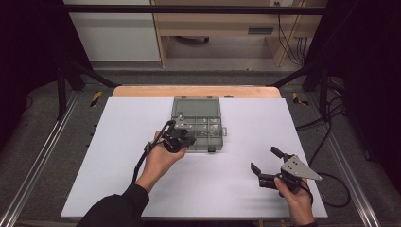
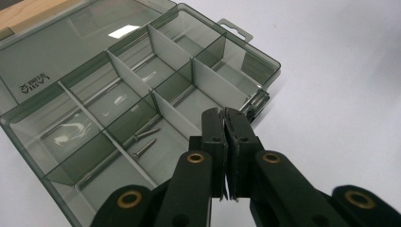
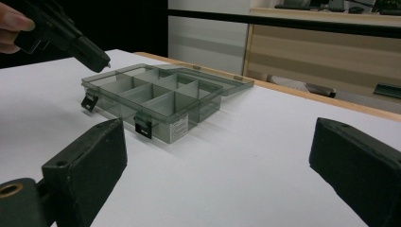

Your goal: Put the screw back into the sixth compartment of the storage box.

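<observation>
Embossed mark, upside down and not legible, on the open lid (image 2: 45,66) of the compartment box (image 2: 142,109)

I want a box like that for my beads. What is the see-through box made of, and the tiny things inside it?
The compartment box looks like smoke-grey, glossy clear plastic: you can see the table through its walls, and light glints off it. Its dividers look like paler, frosted plastic. The two screws in one compartment seem to be metal, since they are thin, grey and slightly shiny, though they are too small to be sure.
</observation>
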Demonstrator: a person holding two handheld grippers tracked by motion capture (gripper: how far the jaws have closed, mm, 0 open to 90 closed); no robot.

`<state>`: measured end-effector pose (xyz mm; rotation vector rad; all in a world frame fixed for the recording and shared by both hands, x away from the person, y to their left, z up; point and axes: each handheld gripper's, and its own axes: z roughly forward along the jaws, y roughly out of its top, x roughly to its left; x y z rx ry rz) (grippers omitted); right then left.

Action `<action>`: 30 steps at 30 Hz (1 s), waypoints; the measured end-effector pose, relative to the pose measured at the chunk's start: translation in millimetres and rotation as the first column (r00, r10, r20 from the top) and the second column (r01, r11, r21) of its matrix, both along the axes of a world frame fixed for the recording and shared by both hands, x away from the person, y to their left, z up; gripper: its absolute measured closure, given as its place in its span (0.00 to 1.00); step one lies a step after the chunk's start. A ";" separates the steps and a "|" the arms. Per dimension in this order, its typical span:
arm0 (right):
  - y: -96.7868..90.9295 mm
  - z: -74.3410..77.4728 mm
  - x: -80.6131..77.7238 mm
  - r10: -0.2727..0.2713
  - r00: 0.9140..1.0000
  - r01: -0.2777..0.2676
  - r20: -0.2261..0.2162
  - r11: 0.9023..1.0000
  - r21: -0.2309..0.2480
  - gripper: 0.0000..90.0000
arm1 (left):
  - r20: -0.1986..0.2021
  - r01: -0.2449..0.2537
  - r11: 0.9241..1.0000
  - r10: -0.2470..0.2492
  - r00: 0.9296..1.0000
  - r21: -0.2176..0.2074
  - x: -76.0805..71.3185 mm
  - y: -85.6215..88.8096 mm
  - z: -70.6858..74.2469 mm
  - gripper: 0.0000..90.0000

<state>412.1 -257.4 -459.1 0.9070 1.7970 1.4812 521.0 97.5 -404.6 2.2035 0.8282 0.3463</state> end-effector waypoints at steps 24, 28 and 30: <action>-0.7 -0.1 -0.1 -0.005 1.000 0.005 -0.007 1.000 0.004 0.06 | 0.040 -0.069 0.997 0.068 0.997 0.017 17.2 7.4 -8.7 0.88; -1.0 -0.4 0.5 -0.002 1.000 0.002 -0.004 1.000 0.002 0.06 | 0.061 -0.073 0.997 0.073 0.995 -0.002 12.8 10.3 -2.9 0.78; -1.0 -0.3 0.5 -0.001 1.000 0.001 -0.002 1.000 0.002 0.06 | 0.070 -0.070 0.998 0.070 0.995 -0.002 10.3 12.0 -0.3 0.74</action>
